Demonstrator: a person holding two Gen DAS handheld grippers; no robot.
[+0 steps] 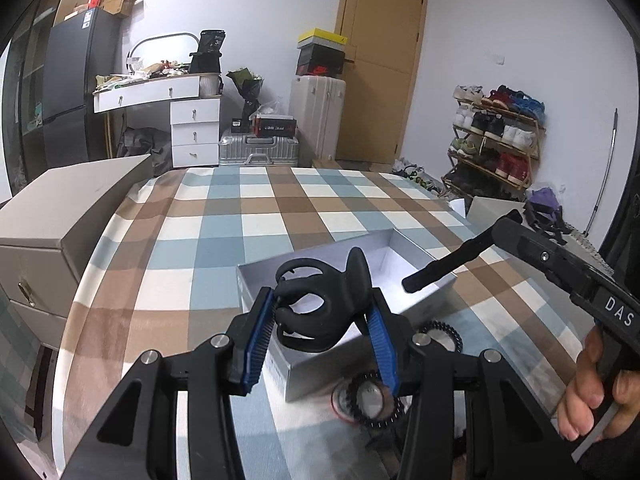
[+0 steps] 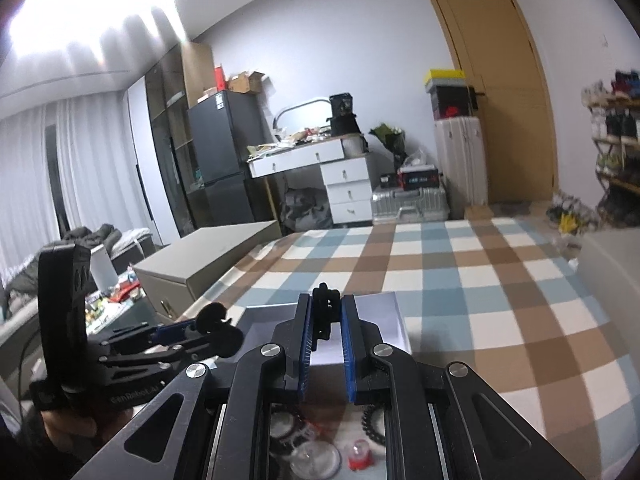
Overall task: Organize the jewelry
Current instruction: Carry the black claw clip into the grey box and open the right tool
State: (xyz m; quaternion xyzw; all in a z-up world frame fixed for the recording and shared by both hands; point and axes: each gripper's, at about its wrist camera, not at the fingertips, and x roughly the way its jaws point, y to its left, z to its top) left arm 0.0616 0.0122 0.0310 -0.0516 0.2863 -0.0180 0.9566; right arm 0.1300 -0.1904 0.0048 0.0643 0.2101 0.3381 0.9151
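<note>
Nearest to me, under my left claw (image 1: pixel 322 322), black coiled hair ties (image 1: pixel 370 400) are lying on the checked blue, brown and white cloth (image 1: pixel 256 216) covering the tabletop, just beside the near wall of the shallow silver-grey cardboard box (image 1: pixel 344 368). My left claw is gripping a large black plastic hair claw clip (image 1: pixel 320 300) between its blue-padded fingers (image 1: pixel 256 344), holding it over the box's near end. My right claw (image 2: pixel 326 330) is hanging over the same box (image 2: pixel 380 316), its blue pads drawn narrow and pinching a small black clip (image 2: pixel 326 312) that is standing upright between them. Through my right claw's frame, more coiled ties and a small red-based piece (image 2: pixel 358 456) are showing on the cloth, blurred. Beyond the tabletop, a grey cabinet (image 1: pixel 72 208) is standing to the left.
</note>
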